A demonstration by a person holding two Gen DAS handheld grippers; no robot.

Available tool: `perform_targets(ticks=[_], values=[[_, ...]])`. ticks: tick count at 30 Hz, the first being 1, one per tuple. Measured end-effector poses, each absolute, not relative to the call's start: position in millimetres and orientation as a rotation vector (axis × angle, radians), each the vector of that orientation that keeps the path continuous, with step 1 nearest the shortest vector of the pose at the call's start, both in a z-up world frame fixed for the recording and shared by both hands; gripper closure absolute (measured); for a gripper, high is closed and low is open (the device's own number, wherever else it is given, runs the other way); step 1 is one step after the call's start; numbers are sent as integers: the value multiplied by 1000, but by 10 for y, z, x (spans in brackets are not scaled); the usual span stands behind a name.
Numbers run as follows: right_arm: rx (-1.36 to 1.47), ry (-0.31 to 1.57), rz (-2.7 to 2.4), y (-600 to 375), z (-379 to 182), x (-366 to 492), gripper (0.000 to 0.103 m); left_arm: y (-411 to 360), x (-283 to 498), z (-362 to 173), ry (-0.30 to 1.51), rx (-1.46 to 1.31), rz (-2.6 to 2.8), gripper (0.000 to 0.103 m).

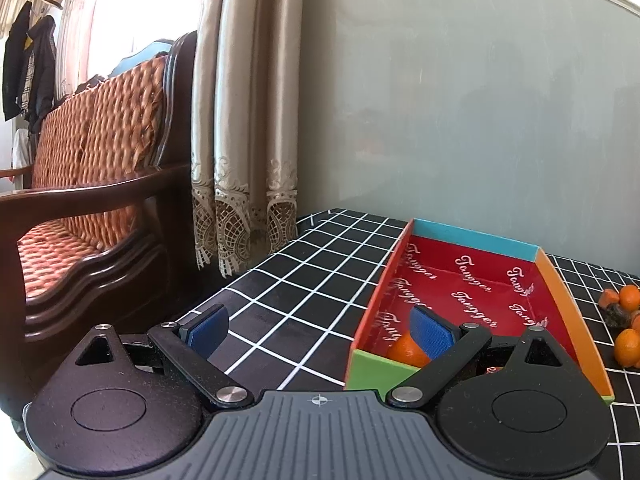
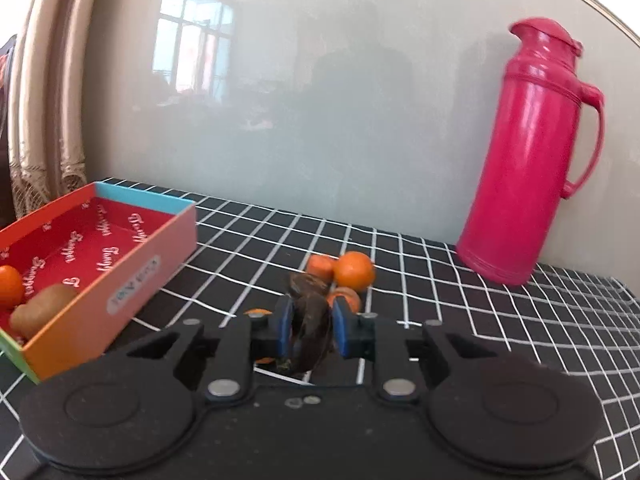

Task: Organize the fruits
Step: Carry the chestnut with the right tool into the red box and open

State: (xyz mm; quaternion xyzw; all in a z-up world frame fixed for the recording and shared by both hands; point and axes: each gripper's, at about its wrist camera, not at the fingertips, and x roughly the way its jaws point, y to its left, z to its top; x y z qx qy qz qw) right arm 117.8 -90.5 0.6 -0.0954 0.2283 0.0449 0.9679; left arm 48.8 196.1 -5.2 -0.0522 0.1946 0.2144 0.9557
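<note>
Checkered desk [image 2: 440, 280]: right gripper [image 2: 311, 330] fingers pinched on dark fruit [image 2: 310, 336] near the loose oranges [image 2: 354, 271], likely bound for box [image 1: 560, 280] far left; left gripper [image 1: 320, 330] gapes empty beside it.

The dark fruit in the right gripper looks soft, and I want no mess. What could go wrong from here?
1. The right gripper is shut on the dark fruit; the squeeze may crush it.
2. Oranges lie just beyond; a careless move could roll them.
3. The box wall could catch the fruit.
</note>
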Motion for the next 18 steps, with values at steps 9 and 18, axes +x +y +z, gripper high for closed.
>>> perform_targets(ticks=[9, 18], values=[[-206, 438, 128, -815, 108, 1121, 84, 1993, 470, -43, 388, -105, 429, 7], [-207, 323, 282, -149, 444, 944, 84, 2139, 372, -53, 390, -88, 450, 7]])
